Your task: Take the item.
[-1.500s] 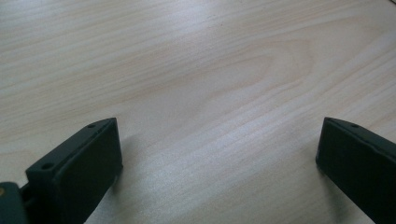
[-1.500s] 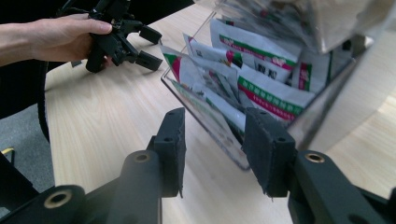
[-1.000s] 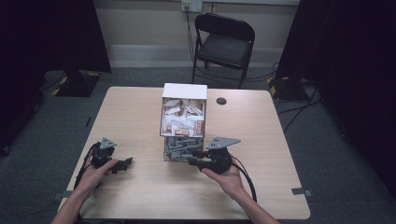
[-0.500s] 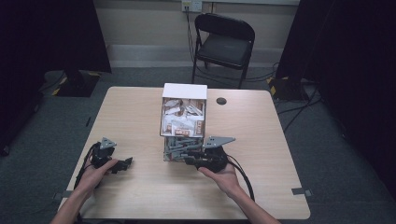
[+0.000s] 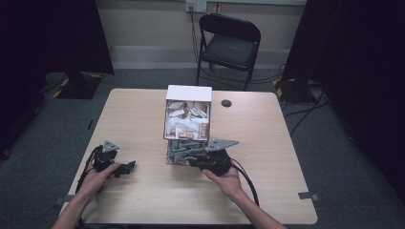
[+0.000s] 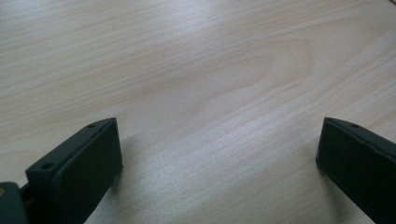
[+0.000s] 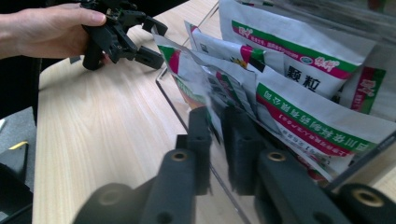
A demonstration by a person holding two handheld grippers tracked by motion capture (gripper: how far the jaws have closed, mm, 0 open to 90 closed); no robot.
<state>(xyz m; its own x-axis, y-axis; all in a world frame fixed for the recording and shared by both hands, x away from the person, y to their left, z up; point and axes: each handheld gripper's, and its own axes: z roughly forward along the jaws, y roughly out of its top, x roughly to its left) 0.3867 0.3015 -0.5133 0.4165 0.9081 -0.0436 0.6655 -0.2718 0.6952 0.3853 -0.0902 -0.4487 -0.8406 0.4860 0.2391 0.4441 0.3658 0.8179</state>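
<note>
Near the tabletop's (image 5: 143, 114) front-left corner, the left tongs (image 5: 125, 168) rest low in the person's left hand (image 5: 98, 175) — jaws spread wide over bare wood in the left gripper view, nothing between them. One clear box (image 5: 187, 125) stands at the middle, reaching toward the far edge, stuffed with white sachets (image 5: 184, 128) too many to count. At its front wall the right tongs (image 5: 187, 152), held by the right hand (image 5: 228, 180), are drawn narrow — in the right gripper view one jaw sits outside the clear wall, the other inside against a sachet (image 7: 322, 122). Since a second ago the right hand has nudged slightly leftward; the left looks unmoved. One folding chair (image 5: 230, 45) stands beyond the far edge.
</note>
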